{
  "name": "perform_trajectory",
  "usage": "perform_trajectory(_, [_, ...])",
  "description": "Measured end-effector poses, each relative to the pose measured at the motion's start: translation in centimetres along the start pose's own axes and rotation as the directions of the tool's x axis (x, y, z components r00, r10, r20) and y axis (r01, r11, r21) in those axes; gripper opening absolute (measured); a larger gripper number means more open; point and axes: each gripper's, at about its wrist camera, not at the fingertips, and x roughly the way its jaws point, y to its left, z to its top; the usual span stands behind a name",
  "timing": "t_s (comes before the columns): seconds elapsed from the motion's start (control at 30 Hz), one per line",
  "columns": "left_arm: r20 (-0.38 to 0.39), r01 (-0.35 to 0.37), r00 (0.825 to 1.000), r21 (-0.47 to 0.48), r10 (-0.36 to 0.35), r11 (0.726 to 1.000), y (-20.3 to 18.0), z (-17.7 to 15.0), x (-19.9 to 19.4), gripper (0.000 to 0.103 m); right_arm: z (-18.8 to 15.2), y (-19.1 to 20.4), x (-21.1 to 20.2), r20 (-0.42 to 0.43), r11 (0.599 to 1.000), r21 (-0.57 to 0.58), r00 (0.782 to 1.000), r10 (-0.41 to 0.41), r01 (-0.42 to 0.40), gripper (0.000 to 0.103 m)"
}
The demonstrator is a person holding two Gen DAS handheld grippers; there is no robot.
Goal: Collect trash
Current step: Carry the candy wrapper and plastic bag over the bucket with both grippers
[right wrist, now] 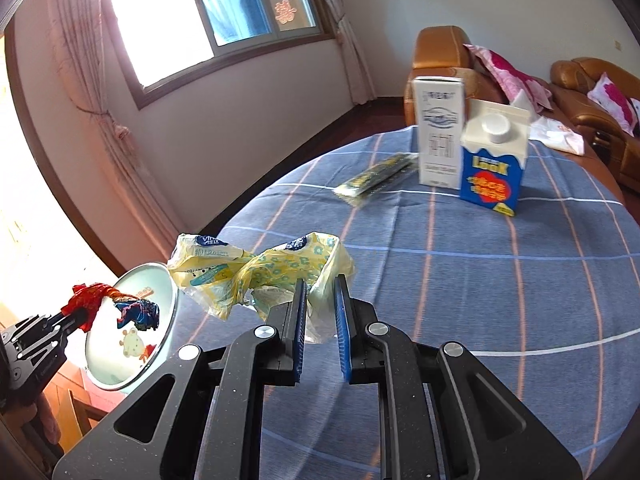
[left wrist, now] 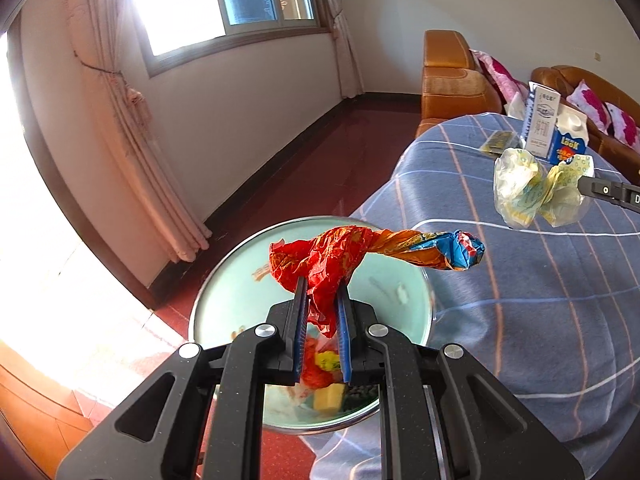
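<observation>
While red wrapper (left wrist: 320, 268) overhangs bin (left wrist: 420, 280), table edge (left wrist: 384, 188) crowds right

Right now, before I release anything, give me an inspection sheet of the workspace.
Surface: table under a blue plaid cloth.
Job's things: red wrapper held over the bin; yellow wrapper held above the table.
Clutter: blue carton, white carton, flat packet.
Grippers: left gripper shut on red wrapper; right gripper shut on yellow wrapper.
Cables: nothing seen.
Surroundings: sofa, window, curtains.
</observation>
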Motion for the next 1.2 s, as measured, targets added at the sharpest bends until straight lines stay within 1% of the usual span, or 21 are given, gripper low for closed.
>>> perform_trajectory(0.3, [-0.006,-0.05,0.999,-0.035,0.05,0.998,2.5,-0.8,-0.3,0.013,0.2,3.0,1.4,-0.013,0.998,-0.047,0.999,0.034,-0.035,0.015])
perform_trajectory(0.47, [-0.005,-0.06,0.998,-0.044,0.06,0.997,3.1,-0.9,-0.6,0.013,0.2,4.0,1.9,-0.021,0.997,-0.066,0.999,0.048,-0.049,0.015])
perform_trajectory(0.87, [0.009,-0.064,0.998,-0.044,0.064,0.997,3.1,-1.0,-1.7,0.013,0.3,4.7,2.2,-0.023,0.995,-0.079,0.998,0.065,-0.066,0.015])
perform_trajectory(1.2, [0.013,-0.083,0.996,-0.046,0.083,0.996,3.5,-1.1,-2.5,0.013,0.3,5.4,2.4,-0.022,0.992,-0.09,0.996,0.082,-0.084,0.015])
